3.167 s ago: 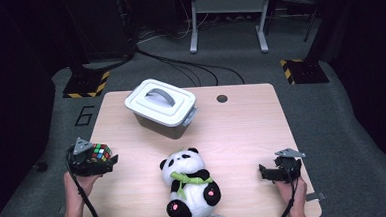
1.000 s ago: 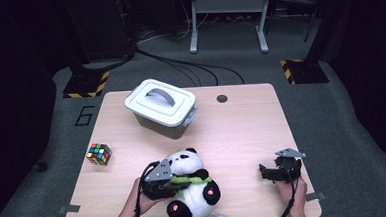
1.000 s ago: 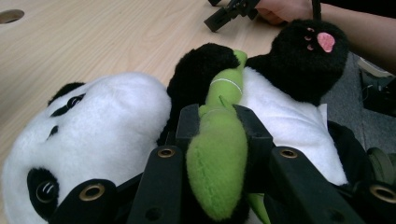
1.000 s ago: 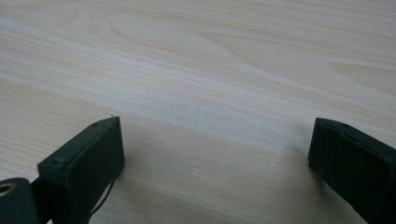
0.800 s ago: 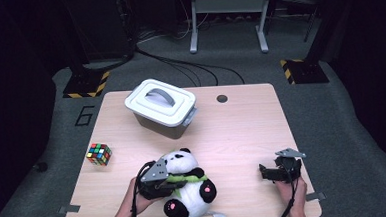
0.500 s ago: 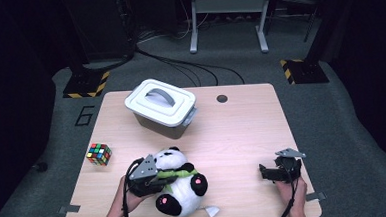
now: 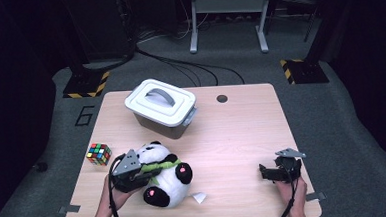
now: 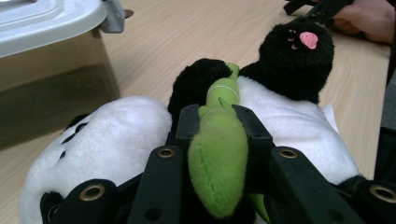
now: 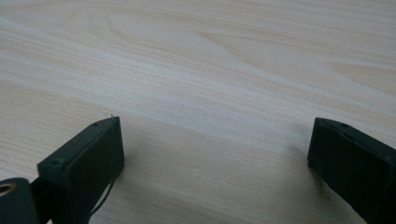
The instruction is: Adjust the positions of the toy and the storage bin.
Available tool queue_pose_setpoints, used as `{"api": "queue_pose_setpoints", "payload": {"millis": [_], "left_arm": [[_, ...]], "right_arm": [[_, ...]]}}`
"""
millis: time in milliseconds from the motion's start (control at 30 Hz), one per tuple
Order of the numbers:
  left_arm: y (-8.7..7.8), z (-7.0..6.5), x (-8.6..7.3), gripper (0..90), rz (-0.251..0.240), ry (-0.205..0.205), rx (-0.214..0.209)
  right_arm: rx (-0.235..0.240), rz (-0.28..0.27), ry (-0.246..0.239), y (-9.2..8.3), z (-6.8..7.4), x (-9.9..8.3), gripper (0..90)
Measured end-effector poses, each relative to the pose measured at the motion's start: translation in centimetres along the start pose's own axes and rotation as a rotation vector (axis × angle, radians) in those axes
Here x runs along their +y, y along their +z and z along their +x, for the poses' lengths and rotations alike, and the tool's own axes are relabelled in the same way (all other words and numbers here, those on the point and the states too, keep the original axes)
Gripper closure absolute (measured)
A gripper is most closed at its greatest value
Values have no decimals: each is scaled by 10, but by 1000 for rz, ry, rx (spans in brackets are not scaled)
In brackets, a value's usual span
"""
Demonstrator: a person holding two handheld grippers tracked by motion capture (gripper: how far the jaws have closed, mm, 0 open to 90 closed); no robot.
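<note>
A plush panda point(image 7: 165, 176) lies on the wooden table point(image 7: 242, 136) near the front left, with a green scarf point(image 7: 165, 164) round its neck. My left gripper point(image 7: 146, 170) is shut on that scarf point(image 8: 218, 163); in the left gripper view both jaws pinch the green plush, with the panda's white head point(image 8: 107, 135) to the left and a black foot with a pink pad point(image 8: 299, 60) beyond. My right gripper point(image 7: 262, 172) rests low over the table near the front right, its jaws point(image 9: 215, 154) wide apart with bare wood between them.
A white lidded box point(image 7: 162, 106) with a grey handle stands at the back left of the table, just behind the panda. A colour cube point(image 7: 99, 154) sits near the left edge. A small white tag point(image 7: 198, 197) lies by the panda. A dark round hole point(image 7: 222, 98) marks the back middle.
My left gripper has pulled the panda leftward and a little toward the box by its scarf, turning it. The white tag now shows beside it. The right gripper has stayed put.
</note>
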State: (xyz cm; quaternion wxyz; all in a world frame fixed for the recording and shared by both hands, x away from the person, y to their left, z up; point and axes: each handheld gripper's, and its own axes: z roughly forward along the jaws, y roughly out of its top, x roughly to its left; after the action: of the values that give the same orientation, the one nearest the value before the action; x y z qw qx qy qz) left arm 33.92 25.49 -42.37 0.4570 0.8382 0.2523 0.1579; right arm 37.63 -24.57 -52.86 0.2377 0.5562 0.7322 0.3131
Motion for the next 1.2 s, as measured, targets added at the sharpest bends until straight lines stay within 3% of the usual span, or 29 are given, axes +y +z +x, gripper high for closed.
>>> {"api": "queue_pose_setpoints", "payload": {"millis": [433,733,1067,1167,1200], "left_arm": [[-2,18,-11,744,-10,-92,119],[-6,34,-18,743,-15,-134,159],[-3,40,-27,733,2,-155,161],[-3,40,-27,688,8,-154,170],[-3,40,-27,618,9,-166,185]], "right_arm": [[-1,0,0,0,0,0,28],[-1,0,0,0,0,0,28],[-2,1,2,0,0,0,28],[-3,0,2,0,0,0,28],[-3,1,2,0,0,0,28]]}}
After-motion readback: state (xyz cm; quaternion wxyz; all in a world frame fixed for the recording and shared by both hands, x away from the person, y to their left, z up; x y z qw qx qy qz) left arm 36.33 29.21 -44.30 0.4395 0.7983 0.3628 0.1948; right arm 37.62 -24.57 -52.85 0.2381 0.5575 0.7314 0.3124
